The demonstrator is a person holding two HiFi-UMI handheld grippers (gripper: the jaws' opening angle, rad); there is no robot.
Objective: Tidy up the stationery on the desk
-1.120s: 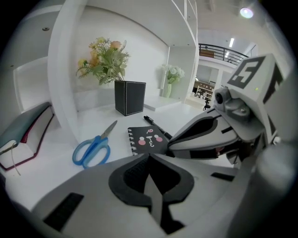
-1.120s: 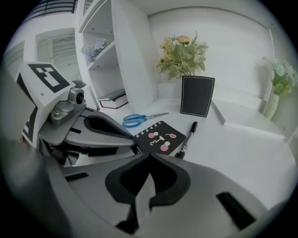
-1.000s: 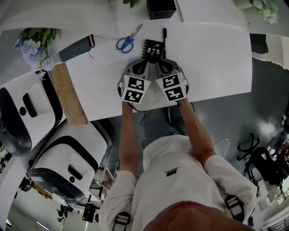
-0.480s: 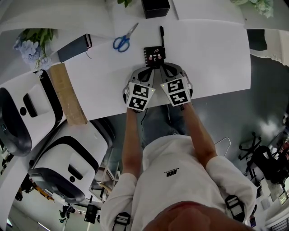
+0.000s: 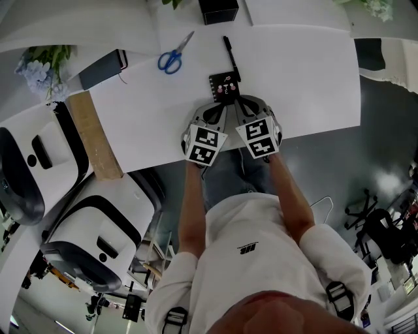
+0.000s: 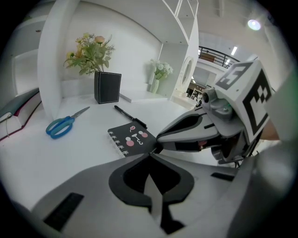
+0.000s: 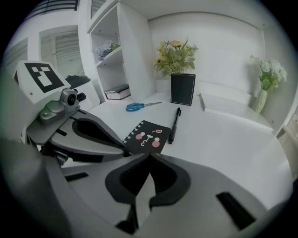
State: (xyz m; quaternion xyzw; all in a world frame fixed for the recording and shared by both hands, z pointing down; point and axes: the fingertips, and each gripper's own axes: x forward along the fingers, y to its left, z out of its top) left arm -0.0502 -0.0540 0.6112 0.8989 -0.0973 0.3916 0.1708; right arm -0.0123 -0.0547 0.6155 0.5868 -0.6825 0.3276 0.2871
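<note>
Lying at the far left of the white surface (image 5: pixel 307 78) is a grey-covered book (image 5: pixel 104 68), with a wooden plank (image 5: pixel 95 134) running along that end of the surface. To their right, blue-handled scissors (image 5: pixel 171 57) rest flat with blades together, well apart from the other stationery.

Next comes the left gripper (image 5: pixel 222 106), held low near the surface's front edge. Its jaws are closed with nothing between them, and their tips point at the near edge of a small black spiral notebook (image 5: pixel 224 85). Whether the tips touch the notebook cannot be told. The notebook lies flat near the middle of the surface, its cover up and showing pink dots, its spiral binding on the left side. Behind it, at the back of the surface, stands a black square vase (image 5: pixel 218 10) holding flowers (image 7: pixel 176 56).

A black pen (image 5: pixel 230 57) lies just beyond the notebook, its near end just beside the notebook's far right corner. The right gripper (image 5: pixel 236 104) is pressed in close beside the left one, its jaws likewise closed and empty, tips aimed at the same near edge of the notebook. Farther right the surface is bare white, and a pale vase (image 7: pixel 261 100) with white blooms stands at the far right on a raised ledge.
</note>
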